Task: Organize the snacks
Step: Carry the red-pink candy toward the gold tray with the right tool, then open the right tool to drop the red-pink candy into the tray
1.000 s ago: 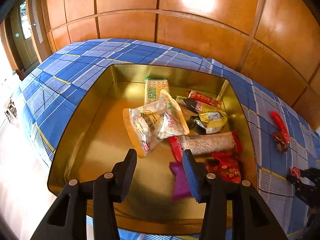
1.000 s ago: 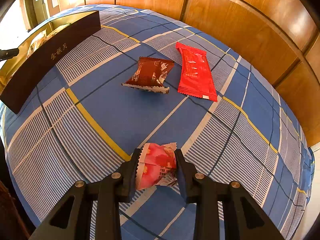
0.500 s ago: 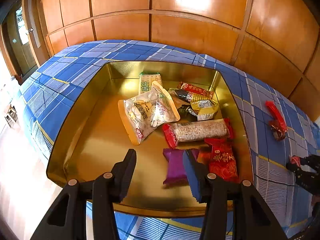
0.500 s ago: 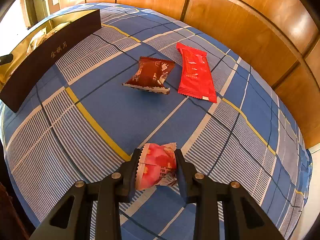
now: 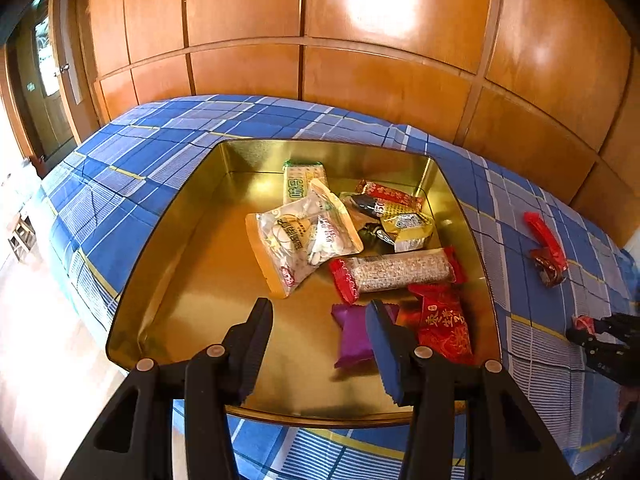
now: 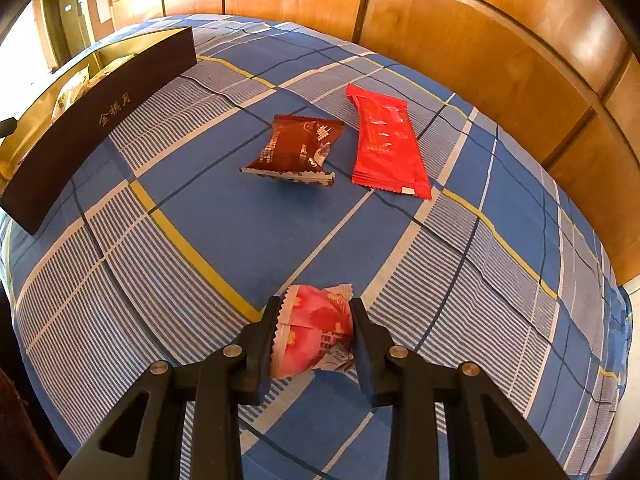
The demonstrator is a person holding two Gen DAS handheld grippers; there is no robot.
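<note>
My left gripper [image 5: 320,320] is open and empty, above the near edge of a gold tin box [image 5: 168,264]. The box holds several snacks: a clear nut bag [image 5: 300,240], a long cereal bar [image 5: 396,272], a purple packet [image 5: 352,336] and a red packet [image 5: 444,320]. My right gripper [image 6: 314,320] is shut on a pink snack packet [image 6: 316,332], just above the blue plaid cloth [image 6: 240,220]. A brown packet [image 6: 296,148] and a red packet [image 6: 384,140] lie on the cloth ahead of it.
The gold box shows in the right wrist view at far left with a dark outer wall [image 6: 100,120]. Wooden wall panels [image 5: 360,80] back the table. The right gripper shows at the right edge of the left wrist view [image 5: 608,344].
My left gripper has pulled back and up from the box, so more of the box shows. The purple packet lies free in the box. My right gripper has lifted slightly with the pink packet.
</note>
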